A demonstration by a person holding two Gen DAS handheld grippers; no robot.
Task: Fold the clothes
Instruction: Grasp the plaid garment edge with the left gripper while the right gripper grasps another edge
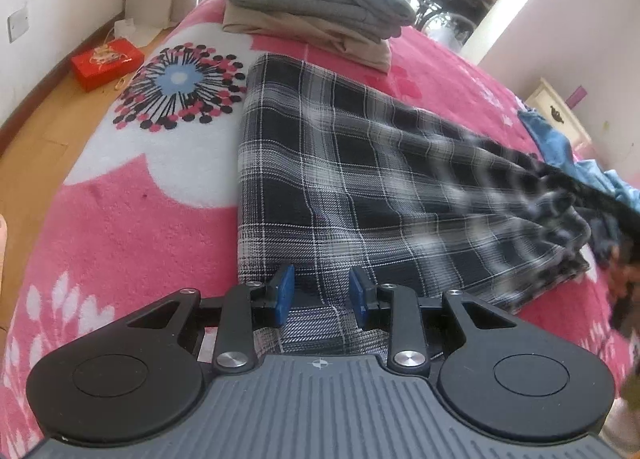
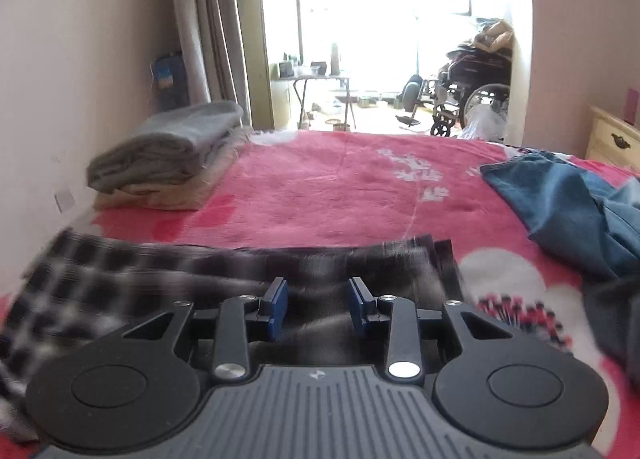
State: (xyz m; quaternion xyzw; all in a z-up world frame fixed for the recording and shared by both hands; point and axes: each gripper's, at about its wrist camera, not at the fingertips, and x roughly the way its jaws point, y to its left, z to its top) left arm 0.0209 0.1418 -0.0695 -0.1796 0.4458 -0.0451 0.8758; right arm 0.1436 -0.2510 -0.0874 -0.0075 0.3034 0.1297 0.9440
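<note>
A black-and-white plaid woven garment is shown lying on a pink fleece blanket with white floral print, partly folded, its left edge straight and its right portion bunched and blurred. The left gripper is held low over the near hem with its blue pads set apart and cloth visible between them; no pinch is seen. The right gripper is likewise held over the blurred right end of the same garment, its blue pads parted with fabric in the gap but not clamped.

The step is judged to be a further fold of the plaid piece. It would be done well if both near corners were pinched through every layer, lifted level, and carried across so that the edges meet the straight left edge.

A stack of folded grey and beige clothes is seen at the far corner, well apart. A crumpled blue denim garment lies near the right end and could be caught in the fold. A red box rests on the floor.
</note>
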